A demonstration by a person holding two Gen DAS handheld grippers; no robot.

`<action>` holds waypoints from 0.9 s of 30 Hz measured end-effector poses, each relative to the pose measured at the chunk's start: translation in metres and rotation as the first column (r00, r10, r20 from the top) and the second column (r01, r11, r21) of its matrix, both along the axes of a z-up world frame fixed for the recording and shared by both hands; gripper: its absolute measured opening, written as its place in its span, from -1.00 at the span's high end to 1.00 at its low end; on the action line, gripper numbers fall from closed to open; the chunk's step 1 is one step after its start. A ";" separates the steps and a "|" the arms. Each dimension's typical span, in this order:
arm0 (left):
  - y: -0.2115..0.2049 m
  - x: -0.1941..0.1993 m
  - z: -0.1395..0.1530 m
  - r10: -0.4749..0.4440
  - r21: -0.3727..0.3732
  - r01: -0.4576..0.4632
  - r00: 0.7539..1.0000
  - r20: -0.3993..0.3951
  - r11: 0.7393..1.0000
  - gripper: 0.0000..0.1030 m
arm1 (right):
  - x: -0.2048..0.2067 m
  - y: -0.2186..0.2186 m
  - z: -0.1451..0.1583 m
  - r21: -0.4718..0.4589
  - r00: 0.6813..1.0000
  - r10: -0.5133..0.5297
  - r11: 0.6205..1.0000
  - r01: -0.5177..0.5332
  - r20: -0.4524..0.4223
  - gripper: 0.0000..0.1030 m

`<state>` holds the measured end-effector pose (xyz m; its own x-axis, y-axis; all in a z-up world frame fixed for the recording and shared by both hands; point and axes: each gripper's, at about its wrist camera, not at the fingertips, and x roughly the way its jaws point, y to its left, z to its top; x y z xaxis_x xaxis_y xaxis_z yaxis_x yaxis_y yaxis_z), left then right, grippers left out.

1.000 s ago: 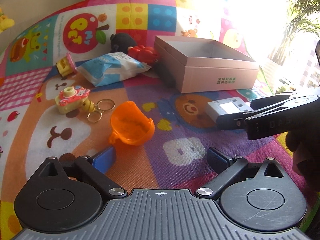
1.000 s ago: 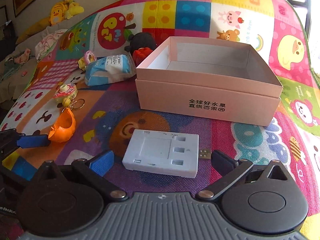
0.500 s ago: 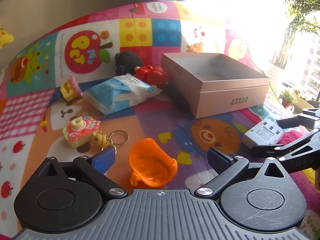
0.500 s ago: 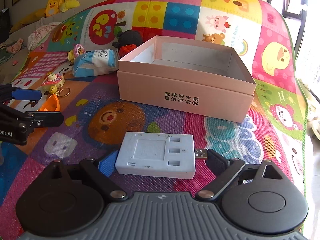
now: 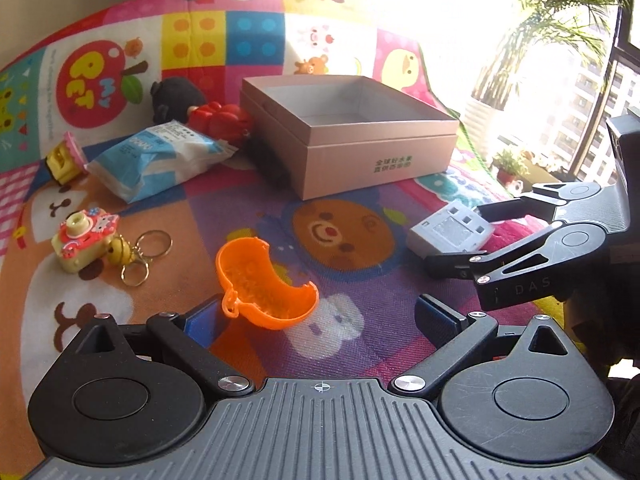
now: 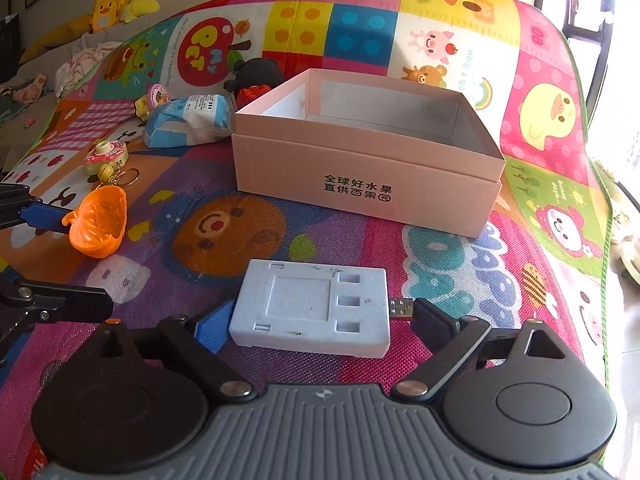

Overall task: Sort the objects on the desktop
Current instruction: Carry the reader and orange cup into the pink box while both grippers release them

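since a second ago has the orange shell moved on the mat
Cannot tell. The orange shell sits left of the bear face as before in the right wrist view; the cameras themselves moved, so any small shift is hidden.

Both views sit just behind their own tool, low over the bright cartoon-patterned play mat [image 5: 248, 208], looking forward along the fingers.

The left wrist view faces the mat's far edge and a sunlit window at upper right; the right tool [image 5: 460, 240] enters at its right edge.

The right wrist view looks the same general way from further right, with the left tool [image 6: 60, 256] at its left edge.

Both show the open pink cardboard box [image 5: 372, 156] [image 6: 360, 168], the orange plastic half-shell [image 5: 264, 284] [image 6: 98, 224] and the pale grey rectangular device [image 5: 450, 232] [image 6: 316, 304].
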<state>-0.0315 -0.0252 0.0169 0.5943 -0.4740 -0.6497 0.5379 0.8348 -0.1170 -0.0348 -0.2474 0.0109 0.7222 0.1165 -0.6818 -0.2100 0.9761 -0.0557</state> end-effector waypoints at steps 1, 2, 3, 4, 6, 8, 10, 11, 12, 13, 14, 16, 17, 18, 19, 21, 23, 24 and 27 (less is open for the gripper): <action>0.000 -0.002 0.000 -0.008 -0.001 0.008 1.000 -0.006 1.000 -0.97 | 0.000 0.000 0.000 -0.003 1.000 -0.001 1.000 0.001 0.004 -0.82; 0.000 -0.004 0.000 -0.015 0.002 0.015 1.000 -0.010 1.000 -0.97 | 0.000 0.001 0.000 -0.006 1.000 -0.002 1.000 0.002 0.008 -0.85; 0.000 -0.007 0.000 -0.020 0.010 0.020 1.000 -0.009 1.000 -0.97 | -0.001 0.001 -0.001 -0.009 1.000 -0.004 1.000 0.004 0.010 -0.87; 0.000 -0.009 0.000 -0.019 0.021 0.019 1.000 -0.004 1.000 -0.97 | 0.000 0.001 -0.001 -0.010 1.000 -0.006 1.000 0.006 0.011 -0.88; 0.001 -0.013 -0.001 0.005 0.062 -0.007 1.000 0.027 0.998 -0.97 | 0.000 0.001 -0.001 -0.011 1.000 -0.007 1.000 0.007 0.009 -0.90; 0.004 -0.013 -0.002 0.034 0.090 -0.039 0.998 0.057 0.995 -0.97 | 0.001 0.000 -0.002 -0.012 1.000 -0.007 1.000 0.007 0.010 -0.90; 0.007 -0.007 -0.002 0.057 0.089 -0.062 0.997 0.058 0.994 -0.97 | 0.001 0.000 -0.002 -0.012 1.000 -0.007 1.000 0.007 0.010 -0.91; 0.008 -0.004 -0.002 0.065 0.084 -0.070 0.996 0.058 0.994 -0.97 | 0.001 0.000 -0.002 -0.012 1.000 -0.007 1.000 0.007 0.010 -0.91; 0.009 0.000 -0.002 0.072 0.080 -0.076 0.996 0.062 0.994 -0.97 | 0.001 0.001 -0.002 -0.013 1.000 -0.007 1.000 0.007 0.010 -0.91; 0.008 0.002 -0.002 0.078 0.079 -0.083 0.995 0.066 0.993 -0.96 | 0.001 0.001 -0.002 -0.014 1.000 -0.007 1.000 0.008 0.011 -0.91; 0.008 0.005 -0.003 0.085 0.078 -0.090 0.994 0.068 0.993 -0.96 | 0.001 0.001 -0.002 -0.014 1.000 -0.007 1.000 0.007 0.010 -0.91; 0.007 0.010 -0.003 0.090 0.068 -0.094 0.994 0.064 0.993 -0.86 | 0.000 0.001 -0.001 -0.017 1.000 -0.002 1.000 0.002 0.010 -0.91; 0.006 0.011 -0.004 0.089 0.067 -0.093 0.994 0.062 0.993 -0.78 | 0.000 0.001 -0.001 -0.017 1.000 0.003 1.000 -0.003 0.010 -0.90; 0.005 0.012 -0.004 0.087 0.069 -0.090 0.995 0.057 0.994 -0.56 | -0.001 0.002 -0.001 -0.015 1.000 0.010 1.000 -0.010 0.010 -0.84; 0.005 0.012 -0.005 0.089 0.075 -0.092 0.995 0.052 0.993 -0.42 | -0.001 0.002 0.000 -0.013 1.000 0.016 1.000 -0.015 0.010 -0.82; 0.005 0.012 -0.007 0.099 0.084 -0.103 0.994 0.056 0.991 -0.34 | -0.003 0.004 0.000 -0.007 1.000 0.025 1.000 -0.025 0.007 -0.80; 0.006 0.010 -0.005 0.104 0.082 -0.109 0.993 0.056 0.991 -0.20 | -0.003 0.005 0.001 0.001 1.000 0.030 1.000 -0.030 0.005 -0.79; 0.006 0.009 -0.003 0.106 0.083 -0.111 0.993 0.058 0.990 -0.20 | -0.004 0.005 0.002 0.002 0.999 0.033 0.999 -0.033 0.004 -0.79; 0.002 0.002 0.001 0.088 0.104 -0.095 0.993 0.076 0.990 -0.20 | -0.007 0.005 0.008 0.009 0.998 0.062 0.998 -0.062 0.002 -0.79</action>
<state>-0.0299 -0.0228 0.0183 0.6786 -0.3455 -0.6482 0.4625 0.8865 0.0117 -0.0418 -0.2424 0.0188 0.7146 0.1671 -0.6793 -0.2700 0.9617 -0.0475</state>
